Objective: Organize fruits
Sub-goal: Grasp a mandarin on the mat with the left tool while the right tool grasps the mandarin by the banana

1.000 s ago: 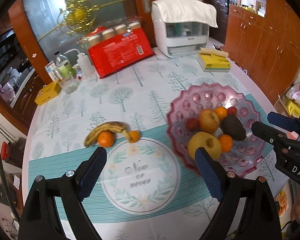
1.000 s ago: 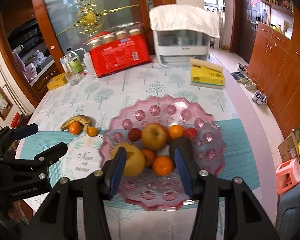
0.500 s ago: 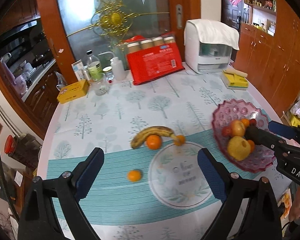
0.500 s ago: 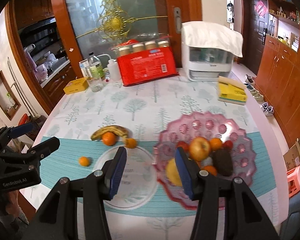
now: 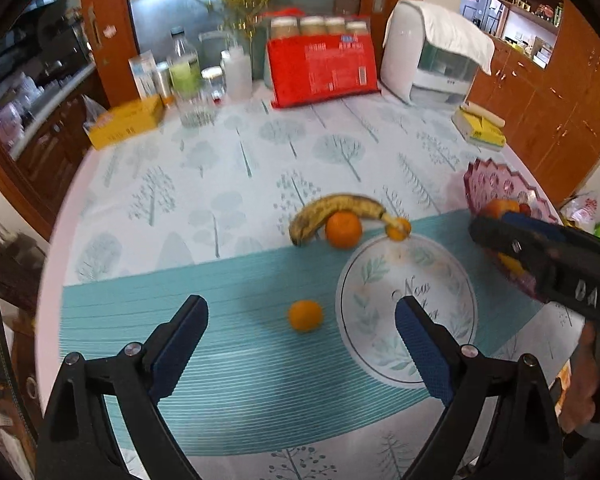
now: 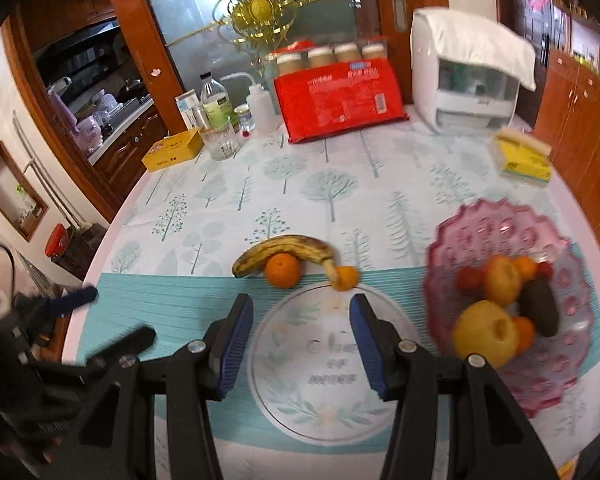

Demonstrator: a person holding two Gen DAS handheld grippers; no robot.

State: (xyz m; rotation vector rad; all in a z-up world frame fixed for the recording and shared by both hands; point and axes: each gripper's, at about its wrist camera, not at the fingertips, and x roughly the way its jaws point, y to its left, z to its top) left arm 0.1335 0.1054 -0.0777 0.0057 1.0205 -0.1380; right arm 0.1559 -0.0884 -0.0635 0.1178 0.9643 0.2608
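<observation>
Table (image 5: pixel 228 184): your round table wears a cloth printed with pale trees, crossed by a teal striped band that carries a white round emblem (image 6: pixel 324 364)
Back row: a white appliance (image 6: pixel 468 88) under a towel, a red package (image 6: pixel 340 96) with jars behind it, bottles and a yellow box (image 6: pixel 172 148) line the far edge, and a yellow pack (image 6: pixel 520 156) sits at the right
Fruit bowl (image 6: pixel 500 216): the pink scalloped glass dish stands on the right of the table, well apart from the loose fruit; it holds an apple, a yellow fruit, small oranges, red fruit and a dark avocado-like piece (blurred, so finer detail is unclear)
Left gripper (image 5: pixel 302 334): your jaws have just been opening and now stand wide, pads touching nothing, with one fruit in the gap between them
Right gripper (image 6: pixel 302 344): your jaws stand moderately apart and empty above the emblem, pointing toward the banana group
Banana (image 5: pixel 332 212): spotted, it lies curved at the edge of the teal band
Orange (image 5: pixel 343 230): it sits tucked in the banana's curve, touching it
Loose orange (image 5: pixel 305 315): it rests alone on the teal band, just left of the emblem, seen between your left fingers
Small orange (image 5: pixel 398 232): the tiniest piece, touching the banana's stem end
</observation>
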